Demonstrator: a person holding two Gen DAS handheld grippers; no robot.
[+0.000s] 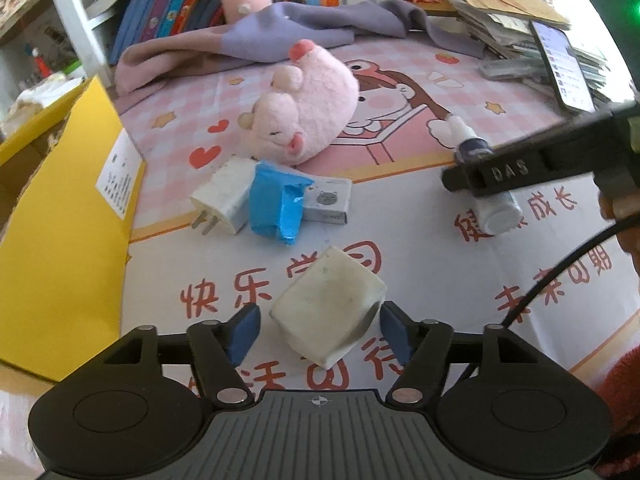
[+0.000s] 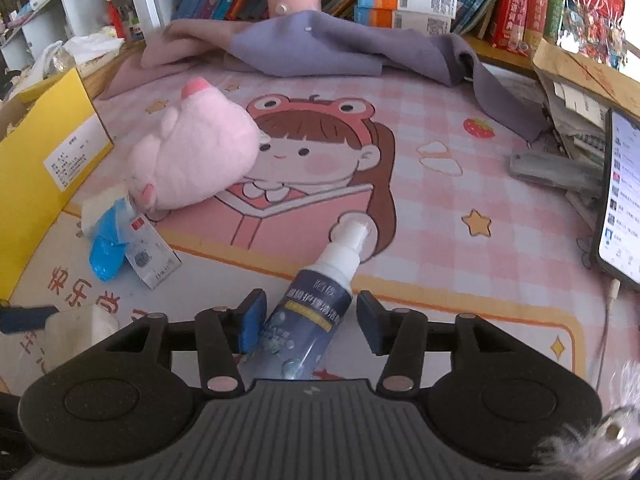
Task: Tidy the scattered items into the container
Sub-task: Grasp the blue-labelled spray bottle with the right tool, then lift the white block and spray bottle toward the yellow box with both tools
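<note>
Right gripper [image 2: 310,320] straddles a blue-labelled spray bottle [image 2: 316,312] lying on the cartoon mat [image 2: 440,240]; left pad touching, right pad apart. Pink plush toy [image 2: 196,160] beside yellow box [image 2: 44,168].

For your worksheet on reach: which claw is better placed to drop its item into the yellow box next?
Probably left: the left claw brackets the white block, and the yellow box stands on its side.

The middle of the cartoon mat [image 2: 460,248] lies open and bare. Along its left edge a yellow cardboard box [image 1: 60,216] walls things off. A pink plush pig [image 1: 308,108], white charger [image 1: 224,196] and blue wrapper [image 1: 276,208] crowd together just beside it. A purple cloth [image 2: 320,44] heaps across the back; a phone [image 2: 620,200] props up on the right.
</note>
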